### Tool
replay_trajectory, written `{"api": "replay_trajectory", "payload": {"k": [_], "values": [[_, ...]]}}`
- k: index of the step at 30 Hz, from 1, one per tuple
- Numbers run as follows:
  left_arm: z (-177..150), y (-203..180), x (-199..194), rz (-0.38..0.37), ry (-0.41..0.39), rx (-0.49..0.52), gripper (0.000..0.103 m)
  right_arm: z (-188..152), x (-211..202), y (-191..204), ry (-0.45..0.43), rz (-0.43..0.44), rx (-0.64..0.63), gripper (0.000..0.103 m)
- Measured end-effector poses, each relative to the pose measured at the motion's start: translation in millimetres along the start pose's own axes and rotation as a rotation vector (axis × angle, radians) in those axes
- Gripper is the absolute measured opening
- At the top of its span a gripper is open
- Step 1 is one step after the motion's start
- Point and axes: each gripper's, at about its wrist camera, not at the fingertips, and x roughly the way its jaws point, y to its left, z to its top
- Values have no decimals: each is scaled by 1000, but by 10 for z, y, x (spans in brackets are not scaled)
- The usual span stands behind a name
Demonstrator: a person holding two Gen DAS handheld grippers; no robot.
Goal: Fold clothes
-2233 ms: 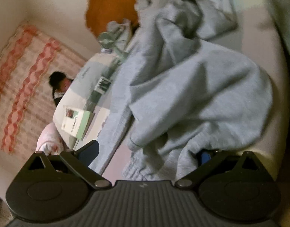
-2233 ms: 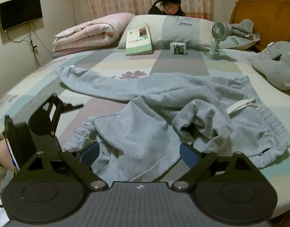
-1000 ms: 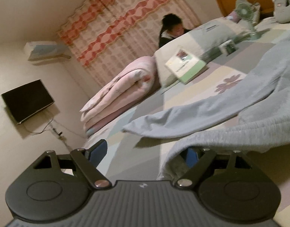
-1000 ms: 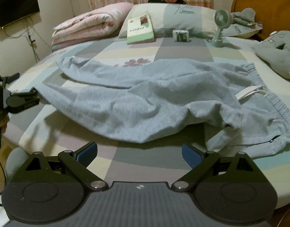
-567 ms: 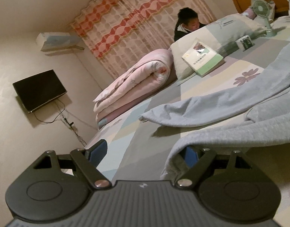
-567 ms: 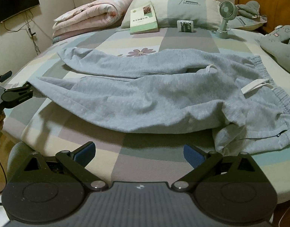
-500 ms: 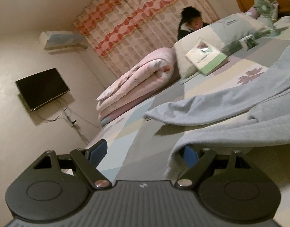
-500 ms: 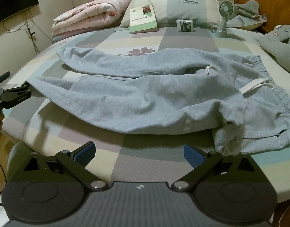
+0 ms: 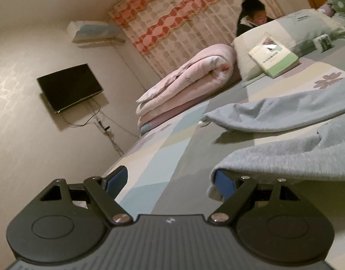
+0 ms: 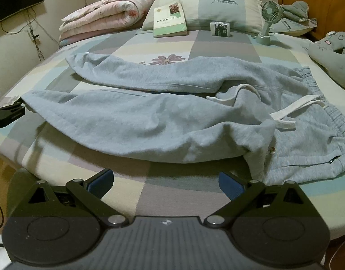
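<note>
Bedroom shot: patchwork bed [image 10: 172, 193] with grey sweatpants [image 10: 163, 121] spread flat, legs toward the left edge, waistband right. Left gripper [image 9: 170, 181] sits at the near leg's cuff, jaws wide, hem draped on one pad, nothing pinched. Right gripper [image 10: 165, 182] hangs wide open and empty. Looks laid out only, no fold made yet.

- One pair of grey sweatpants [image 10: 149, 117], two legs spread over the bed [image 10: 172, 191].
- One book [image 10: 169, 19], leaning on the pillow [image 10: 217, 6].
- One small box [image 10: 220, 29], right of the book.
- One green fan [image 10: 268, 18], further right of the book.
- One rolled pink quilt [image 10: 104, 13], left of the book.
- One wall screen [image 9: 68, 87].
- One person [image 9: 253, 15] behind the pillow.
- Two tools: left tool [image 9: 171, 181], right tool [image 10: 165, 182].
</note>
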Motion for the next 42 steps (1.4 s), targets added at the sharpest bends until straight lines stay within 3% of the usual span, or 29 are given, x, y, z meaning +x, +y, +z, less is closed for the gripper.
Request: {"api": "replay_trajectory", "payload": {"k": [12,21,25,30,35,39,42], "values": [[-224,328,68,110,41,-9,84,38,58,48,12,-10,7,101],[-338,462,101,142,68,-9,84,51,75,60,20,-13,4,102],[-369,561,150,231,73,-7,78,54,87,60,22,-13,4,102],[-447,738,238,224,127,-22,80,57,117,75,28,-10,1,102],[-511,759,232,162,153,-30,81,64,154,121,36,-5,-10,102],[-509,755,216,33,158,-67,82,74,167,175,40,-2,-24,102],[-478,806,264,-123,171,-152,82,84,181,211,44,-5,-31,102]]}}
